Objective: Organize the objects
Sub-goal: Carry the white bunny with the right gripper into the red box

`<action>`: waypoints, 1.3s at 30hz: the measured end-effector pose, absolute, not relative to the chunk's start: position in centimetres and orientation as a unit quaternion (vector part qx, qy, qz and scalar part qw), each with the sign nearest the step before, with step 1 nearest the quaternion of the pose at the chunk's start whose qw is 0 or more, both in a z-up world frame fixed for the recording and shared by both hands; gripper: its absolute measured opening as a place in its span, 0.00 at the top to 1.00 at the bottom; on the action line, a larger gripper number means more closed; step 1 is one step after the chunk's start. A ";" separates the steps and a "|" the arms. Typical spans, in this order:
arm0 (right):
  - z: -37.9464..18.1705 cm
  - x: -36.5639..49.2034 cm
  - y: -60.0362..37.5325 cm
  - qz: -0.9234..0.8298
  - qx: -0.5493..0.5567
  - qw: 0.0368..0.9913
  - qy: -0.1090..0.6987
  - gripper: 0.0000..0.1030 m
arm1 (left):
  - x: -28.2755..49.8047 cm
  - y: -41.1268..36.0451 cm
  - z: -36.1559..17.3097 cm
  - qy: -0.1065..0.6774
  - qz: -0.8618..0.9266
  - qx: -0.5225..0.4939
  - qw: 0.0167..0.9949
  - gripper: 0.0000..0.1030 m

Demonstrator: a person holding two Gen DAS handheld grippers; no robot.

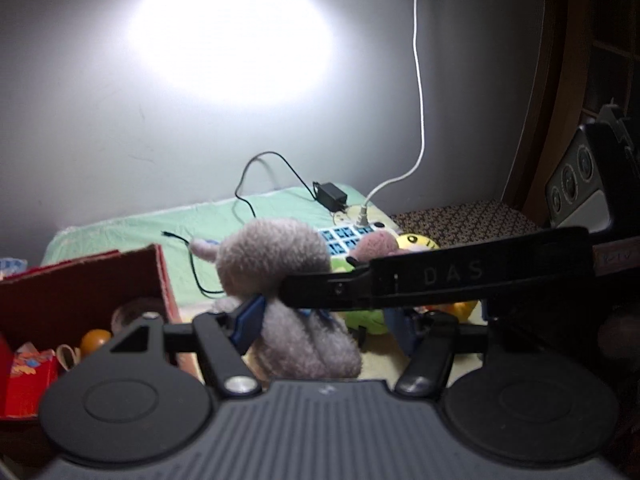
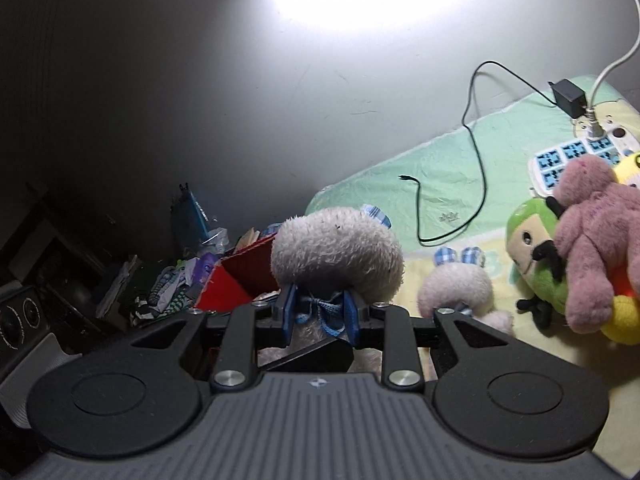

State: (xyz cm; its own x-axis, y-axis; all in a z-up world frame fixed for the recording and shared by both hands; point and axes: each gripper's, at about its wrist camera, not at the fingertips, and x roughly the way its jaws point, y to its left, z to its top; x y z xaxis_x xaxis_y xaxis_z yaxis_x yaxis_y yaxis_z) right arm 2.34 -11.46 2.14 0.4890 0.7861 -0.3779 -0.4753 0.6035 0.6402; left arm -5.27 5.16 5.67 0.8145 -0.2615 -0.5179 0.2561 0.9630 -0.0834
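A grey plush rabbit (image 1: 276, 264) with a blue ribbon at its neck hangs above the bed. My left gripper (image 1: 324, 322) is shut on it: the left blue pad (image 1: 248, 316) presses its neck, while the right pad is partly hidden. The right gripper's black arm (image 1: 440, 280) reaches in from the right to the same neck. In the right wrist view my right gripper (image 2: 320, 312) is shut on the rabbit (image 2: 336, 248), both blue pads squeezing the ribbon. A second small grey rabbit (image 2: 452, 288) lies on the bed.
An open red box (image 1: 80, 280) holding small toys stands at the left, also seen as the red box (image 2: 240, 276). Green (image 2: 532, 252), pink (image 2: 592, 240) and yellow plush toys pile at the right. A power strip (image 2: 576, 156), black adapter (image 2: 568, 96) and cables lie on the green mat (image 2: 440, 168).
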 end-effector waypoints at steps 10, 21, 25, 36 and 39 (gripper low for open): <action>2.6 3.9 -0.2 0.423 0.239 0.807 0.337 0.73 | -6.0 15.7 6.6 0.254 -0.088 -0.004 0.963 0.36; -1.8 6.2 10.8 0.407 0.270 0.785 0.382 0.75 | -3.3 26.9 3.4 0.298 -0.078 0.026 0.951 0.36; -4.3 7.4 13.1 0.395 0.296 0.761 0.421 0.87 | -1.6 28.9 1.5 0.327 -0.088 0.031 0.940 0.37; -5.4 8.5 11.8 0.360 0.305 0.755 0.455 0.81 | -2.2 31.8 -1.0 0.355 -0.086 -0.009 0.931 0.31; -5.4 8.8 12.0 0.350 0.281 0.760 0.469 0.80 | -2.3 32.2 -1.3 0.356 -0.087 -0.026 0.930 0.29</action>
State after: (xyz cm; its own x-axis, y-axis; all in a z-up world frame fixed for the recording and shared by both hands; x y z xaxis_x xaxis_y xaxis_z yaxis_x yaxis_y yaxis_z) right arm 8.76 12.00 -5.40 0.3140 0.7963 -0.5170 -0.2695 0.5969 0.7557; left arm -2.27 32.18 -1.28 0.7306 -0.1804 -0.6585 0.1440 0.9835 -0.1097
